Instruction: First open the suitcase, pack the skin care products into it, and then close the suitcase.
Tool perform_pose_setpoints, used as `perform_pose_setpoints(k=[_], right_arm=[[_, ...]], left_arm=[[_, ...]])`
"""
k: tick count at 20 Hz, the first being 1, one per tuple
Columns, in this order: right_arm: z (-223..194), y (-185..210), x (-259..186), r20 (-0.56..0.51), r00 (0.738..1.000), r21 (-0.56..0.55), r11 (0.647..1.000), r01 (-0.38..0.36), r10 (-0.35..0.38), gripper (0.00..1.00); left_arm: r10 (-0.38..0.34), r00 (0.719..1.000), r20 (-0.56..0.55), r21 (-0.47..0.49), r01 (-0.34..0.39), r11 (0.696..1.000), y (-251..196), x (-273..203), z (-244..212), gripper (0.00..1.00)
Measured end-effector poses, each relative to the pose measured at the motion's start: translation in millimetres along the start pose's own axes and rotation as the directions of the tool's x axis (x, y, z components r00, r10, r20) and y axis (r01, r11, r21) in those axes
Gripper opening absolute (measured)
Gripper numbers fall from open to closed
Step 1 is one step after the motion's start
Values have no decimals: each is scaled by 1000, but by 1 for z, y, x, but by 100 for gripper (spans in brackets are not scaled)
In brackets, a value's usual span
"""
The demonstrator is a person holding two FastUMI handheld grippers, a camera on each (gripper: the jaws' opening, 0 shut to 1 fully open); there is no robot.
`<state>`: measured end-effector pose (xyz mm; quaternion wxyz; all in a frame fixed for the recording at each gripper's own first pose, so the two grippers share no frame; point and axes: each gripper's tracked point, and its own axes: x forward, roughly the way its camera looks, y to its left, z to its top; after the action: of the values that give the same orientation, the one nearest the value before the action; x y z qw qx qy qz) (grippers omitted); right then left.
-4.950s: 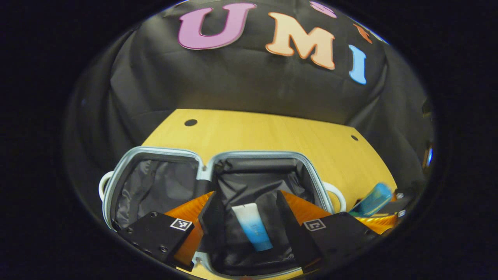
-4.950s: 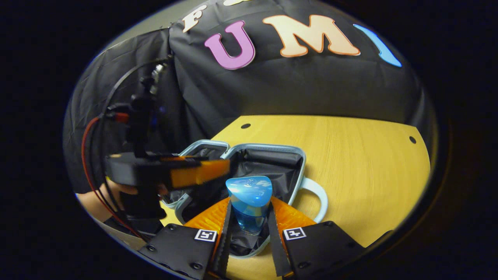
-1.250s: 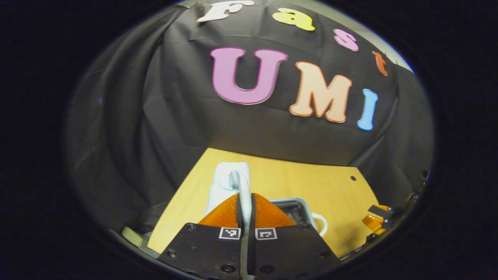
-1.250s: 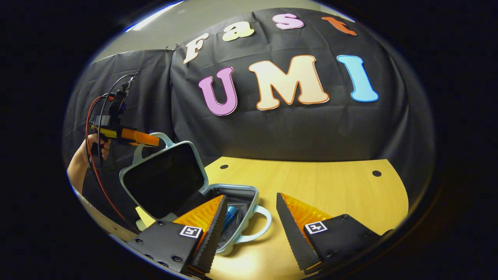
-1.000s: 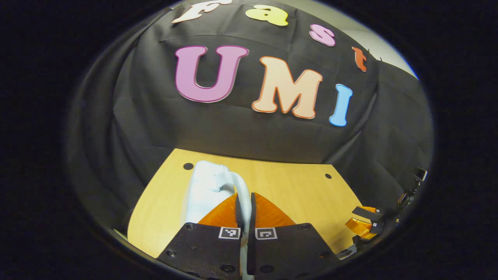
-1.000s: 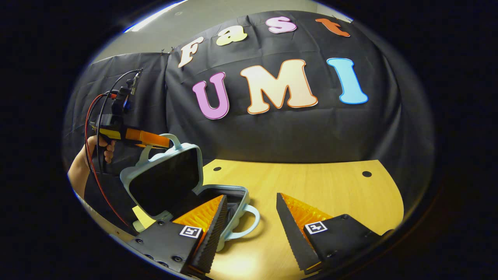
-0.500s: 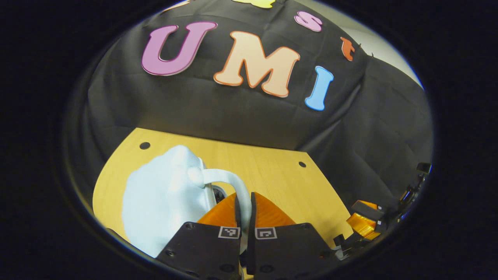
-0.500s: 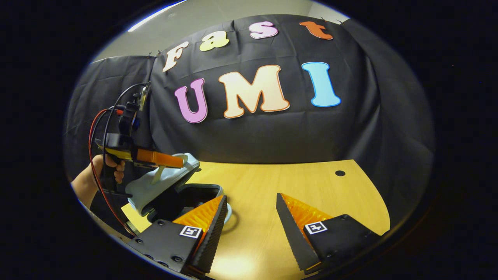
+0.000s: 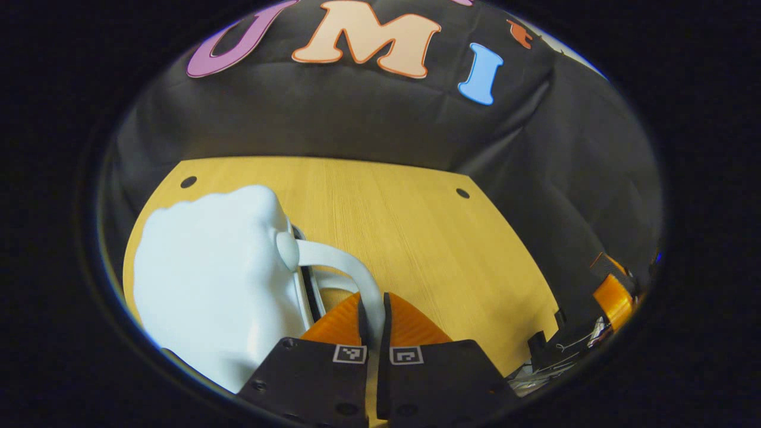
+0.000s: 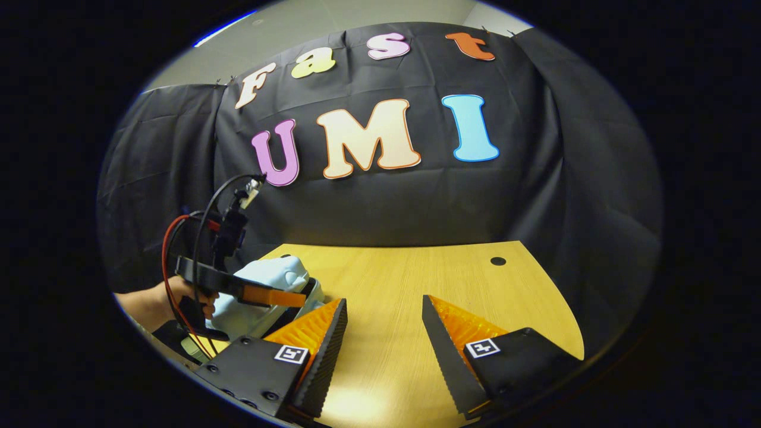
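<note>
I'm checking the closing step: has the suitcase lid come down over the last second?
Yes. The lid stood well above the table a second ago; now it lies nearly flat over the base, left gripper clamped on its handle.

The pale blue hard-shell suitcase (image 9: 208, 279) lies on the yellow wooden surface (image 9: 416, 238) with its lid lowered almost onto the base, a thin dark gap showing along the rim. Its pale curved lid handle (image 9: 345, 267) arches off the lid's edge and is pinched between the left tool's (image 9: 373, 312) fingers.
</note>
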<state>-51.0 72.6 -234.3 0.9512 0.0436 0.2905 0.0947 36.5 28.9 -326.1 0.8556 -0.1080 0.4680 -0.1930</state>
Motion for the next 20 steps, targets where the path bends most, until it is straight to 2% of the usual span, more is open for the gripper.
perform_pose_setpoints(k=[1,3,4,5,6,8,9,10,12,13,15,16,17,18,19,20], right_arm=[[0,-2,-1,1,1000,3,1000,3,-3,81],[1,-5,-4,3,1000,8,1000,0,0,81],[3,-8,-5,9,1000,5,1000,-1,1,73],[5,-10,-7,18,1000,1,1000,-6,6,81],[9,-13,-9,26,1000,-4,1000,-12,12,81],[17,-17,-12,44,999,-16,999,-32,32,82],[25,-21,-14,66,997,-19,999,-37,38,84],[36,-23,-16,94,995,-20,999,-39,41,84],[59,-27,-22,153,987,-10,999,-42,43,86],[71,-28,-25,184,982,0,999,-43,42,84],[99,-27,-35,257,966,19,999,-33,27,91],[113,-25,-40,298,954,21,999,-26,18,92],[129,-22,-46,342,940,20,1000,-16,8,87],[144,-18,-52,384,923,17,1000,-2,-5,95],[156,-13,-57,417,909,16,1000,8,-14,100],[166,-6,-62,440,897,19,1000,18,-24,96]], left_arm=[[6,1000,-16,4,-6,1000,3,10,-7,0],[27,999,-37,-7,-27,1000,4,19,-18,2],[47,999,-25,-25,-47,999,3,24,-17,12],[38,999,1,-44,-38,998,-5,21,-15,17],[38,998,41,-46,-36,998,-13,19,-8,27],[59,990,131,-13,-58,998,-33,12,-1,66],[92,979,180,0,-93,996,-36,5,3,86],[99,962,254,9,-105,994,-42,-7,16,99],[114,922,370,21,-131,991,-56,-38,40,95],[129,891,435,32,-159,987,-58,-58,54,95],[160,822,547,51,-224,973,-70,-102,77,96],[162,782,602,60,-246,967,-75,-124,92,96],[153,739,656,73,-264,962,-80,-148,107,95],[140,704,696,86,-276,957,-85,-164,118,95],[128,675,726,97,-284,954,-89,-180,127,95],[115,663,739,108,-286,952,-90,-191,133,95]])
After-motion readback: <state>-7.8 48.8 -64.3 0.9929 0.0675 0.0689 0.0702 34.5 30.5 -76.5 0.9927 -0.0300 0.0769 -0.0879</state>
